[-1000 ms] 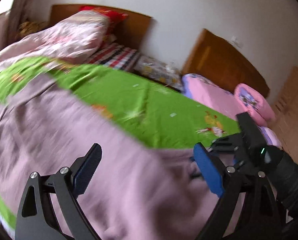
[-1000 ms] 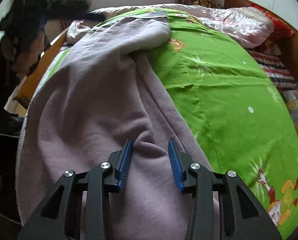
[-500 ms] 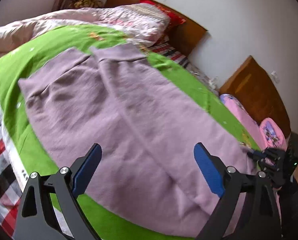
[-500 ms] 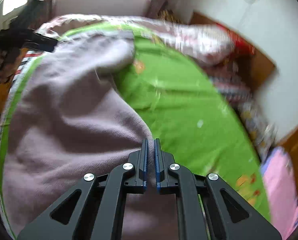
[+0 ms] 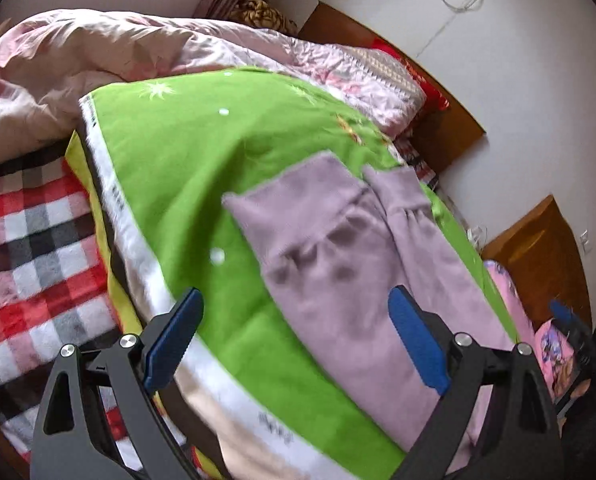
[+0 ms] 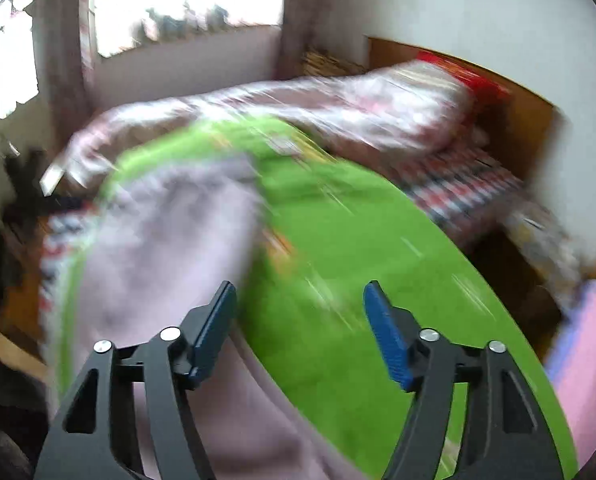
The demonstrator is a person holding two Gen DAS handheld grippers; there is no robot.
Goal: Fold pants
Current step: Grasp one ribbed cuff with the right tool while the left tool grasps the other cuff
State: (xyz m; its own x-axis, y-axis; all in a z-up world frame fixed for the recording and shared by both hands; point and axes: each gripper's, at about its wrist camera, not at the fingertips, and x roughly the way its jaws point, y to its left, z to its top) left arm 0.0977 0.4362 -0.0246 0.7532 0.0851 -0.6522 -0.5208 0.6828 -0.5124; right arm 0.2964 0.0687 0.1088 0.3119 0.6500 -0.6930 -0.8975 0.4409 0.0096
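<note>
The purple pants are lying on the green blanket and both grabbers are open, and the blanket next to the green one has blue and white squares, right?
Almost. The pants do lie on the green blanket, and the left gripper and right gripper are both open. But the checked blanket beside the green one has red, white and dark squares, not blue and white. The left wrist view shows this.

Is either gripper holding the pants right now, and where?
No. The left gripper and right gripper are both open and empty; the pants lie loose on the green sheet.
</note>
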